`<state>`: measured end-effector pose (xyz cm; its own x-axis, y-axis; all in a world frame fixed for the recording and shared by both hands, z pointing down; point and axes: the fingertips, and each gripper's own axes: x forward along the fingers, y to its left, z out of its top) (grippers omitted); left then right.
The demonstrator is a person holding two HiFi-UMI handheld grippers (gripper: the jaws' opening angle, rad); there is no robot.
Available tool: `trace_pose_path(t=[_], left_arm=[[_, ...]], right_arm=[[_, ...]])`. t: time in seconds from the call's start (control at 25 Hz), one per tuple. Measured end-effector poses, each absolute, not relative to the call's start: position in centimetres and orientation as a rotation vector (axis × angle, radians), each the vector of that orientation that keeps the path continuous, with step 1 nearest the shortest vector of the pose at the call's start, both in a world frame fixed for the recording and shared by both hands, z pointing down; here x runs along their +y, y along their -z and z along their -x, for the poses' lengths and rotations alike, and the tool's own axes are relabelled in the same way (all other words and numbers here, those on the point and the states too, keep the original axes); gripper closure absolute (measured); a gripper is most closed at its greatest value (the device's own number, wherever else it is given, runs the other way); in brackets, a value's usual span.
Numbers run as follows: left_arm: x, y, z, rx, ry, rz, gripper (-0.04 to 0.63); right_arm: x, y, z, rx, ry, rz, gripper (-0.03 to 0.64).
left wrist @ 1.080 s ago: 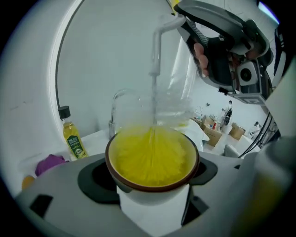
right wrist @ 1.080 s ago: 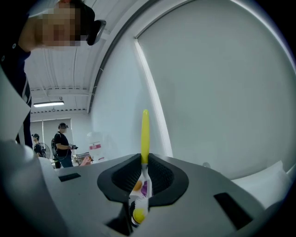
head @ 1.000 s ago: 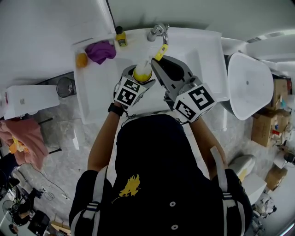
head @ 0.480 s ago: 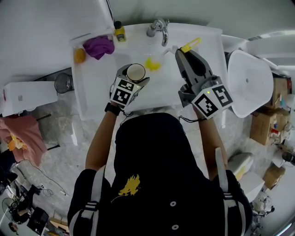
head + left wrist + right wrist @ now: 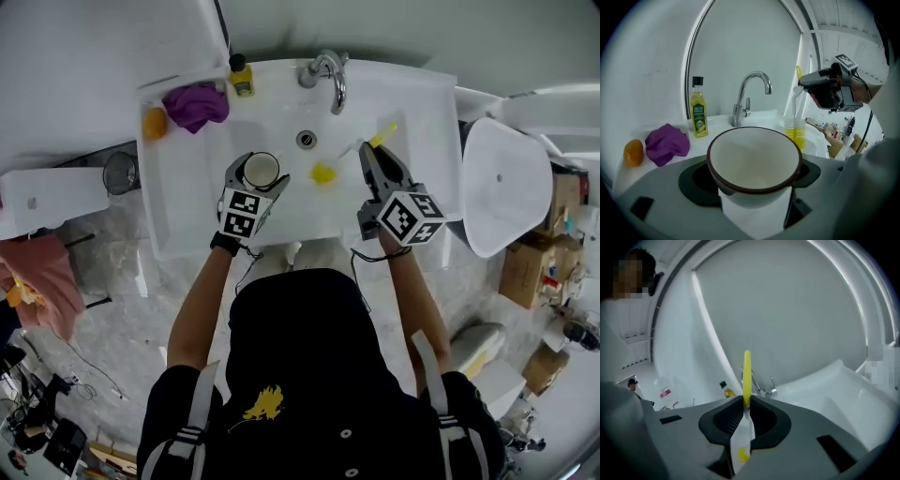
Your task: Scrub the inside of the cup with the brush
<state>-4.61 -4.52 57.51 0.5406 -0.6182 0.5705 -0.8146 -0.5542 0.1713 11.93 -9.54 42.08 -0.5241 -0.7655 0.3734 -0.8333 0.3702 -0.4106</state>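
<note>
Scrubbing is not under way at this instant. Your left gripper (image 5: 257, 178) is clamped on the body of the cup (image 5: 754, 157) and holds it over the left half of the sink (image 5: 417, 103), brown-rimmed mouth up and tipped a little toward you. Your right gripper (image 5: 369, 155) has its jaws pinched almost together on the thin handle of the brush (image 5: 323, 173), over the right half of the basin. The yellow bristle head hangs low toward the middle of the basin, near the drain (image 5: 307, 139), and the yellow handle tip sticks out past the jaws on the far side. Brush and cup are apart, with nothing touching. The cup's inside looks pale and bare, with no suds or dirt that I can make out, so you are probably either between passes or done with the scrub; which of the two cannot be told. To go on, you need to swing the bristle head across to the cup's mouth, line the shaft up with the opening and press down to the bottom, while your left grip resists the twist. The faucet (image 5: 328, 70) arches over the back of the basin behind the gap between your grippers, and it is the one thing to steer clear of if you lift. The bottle (image 5: 243, 75), the purple cloth (image 5: 195, 103) and a small orange object (image 5: 155, 122) sit on the left ledge, well apart from both tools.
</note>
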Motion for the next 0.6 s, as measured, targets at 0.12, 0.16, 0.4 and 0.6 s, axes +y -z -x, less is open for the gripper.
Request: trace_pose_path(t=[0.12, 0.16, 0.4, 0.6], left_arm=[[-5.9, -60.1, 5.1, -1.22, -0.592, -2.359, 0.172], [-6.2, -61.0, 5.4, -1.233, -0.589, -2.359, 0.172], [-8.3, -65.3, 5.6, -1.262, -0.635, -2.341, 0.173], [-11.2, -69.6, 4.7, -1.287, -0.629, -2.321, 0.172]], right_arm=[[-11.1, -48.0, -12.3, -2.363, -0.95, -1.452, 0.548], [-11.5, -49.7, -12.0, -2.335, -0.94, -1.427, 0.548], [-13.4, -57.6, -10.7, -2.215, -0.871, -1.366, 0.548], [-16.8, -63.1, -9.4, -2.146, -0.696, -1.291, 0.549]])
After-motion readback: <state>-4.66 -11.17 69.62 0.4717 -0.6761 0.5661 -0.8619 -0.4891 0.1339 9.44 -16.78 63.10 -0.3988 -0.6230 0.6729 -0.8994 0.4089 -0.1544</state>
